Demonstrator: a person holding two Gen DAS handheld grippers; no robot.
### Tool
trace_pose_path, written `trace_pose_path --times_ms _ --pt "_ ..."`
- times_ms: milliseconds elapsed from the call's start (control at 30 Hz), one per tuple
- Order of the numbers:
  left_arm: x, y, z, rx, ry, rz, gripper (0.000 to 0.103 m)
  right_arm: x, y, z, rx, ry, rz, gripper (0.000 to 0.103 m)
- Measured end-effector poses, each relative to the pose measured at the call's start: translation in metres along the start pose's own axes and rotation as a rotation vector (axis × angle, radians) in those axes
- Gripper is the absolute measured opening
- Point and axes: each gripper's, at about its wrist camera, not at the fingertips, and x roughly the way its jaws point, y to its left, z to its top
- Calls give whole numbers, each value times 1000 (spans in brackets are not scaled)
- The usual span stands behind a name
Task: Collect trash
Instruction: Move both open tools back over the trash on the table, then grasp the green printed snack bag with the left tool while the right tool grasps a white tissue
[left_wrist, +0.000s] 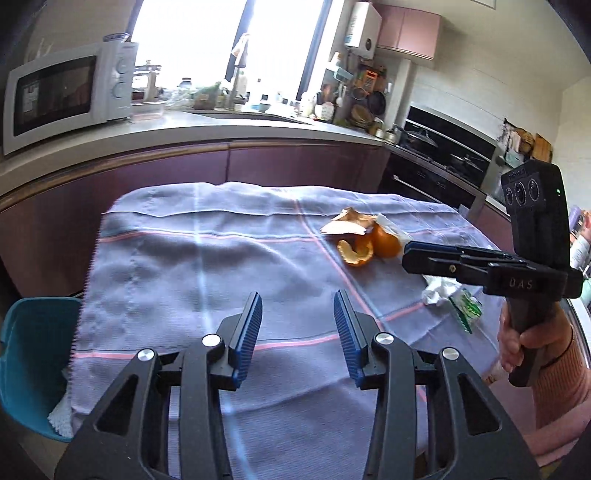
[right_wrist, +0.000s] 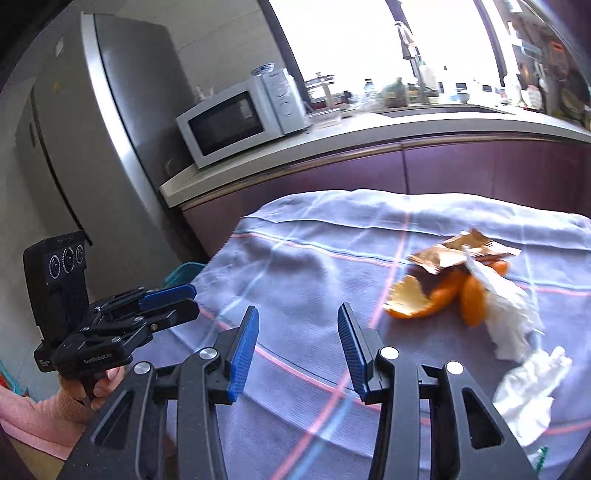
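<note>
Several scraps of trash lie together on the far right of the lilac tablecloth (left_wrist: 207, 266): orange peel (right_wrist: 413, 299), a gold wrapper (right_wrist: 454, 253) and crumpled tissue (right_wrist: 524, 387), which we find smeared by blur, a green-printed packet (left_wrist: 467, 308) half hidden. We hold the left gripper (left_wrist: 298, 332) and right gripper (right_wrist: 298, 339) parted over bare cloth, grasping nothing. A teal bin (left_wrist: 33, 354) pokes out at the table's left edge; beyond it stands a counter with a microwave (right_wrist: 236, 122).

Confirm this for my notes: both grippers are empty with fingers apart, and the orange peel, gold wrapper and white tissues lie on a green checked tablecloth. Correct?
One detail is off: the tablecloth is lilac-purple with pink and pale stripes, not green, as the right wrist view shows. The rest holds: the left gripper and right gripper are empty, fingers apart, and the curled orange peel, crumpled gold wrapper and white tissues lie on it.
</note>
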Motion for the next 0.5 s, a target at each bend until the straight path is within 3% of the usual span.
trace_pose_path --times_ms 267,500 --pt "55 -92 -14 151 123 -199 42 -44 -76 -22 126 -41 -181 42" --pt "94 -142 -25 199 225 -319 43 -52 -110 -39 195 -29 -232 48"
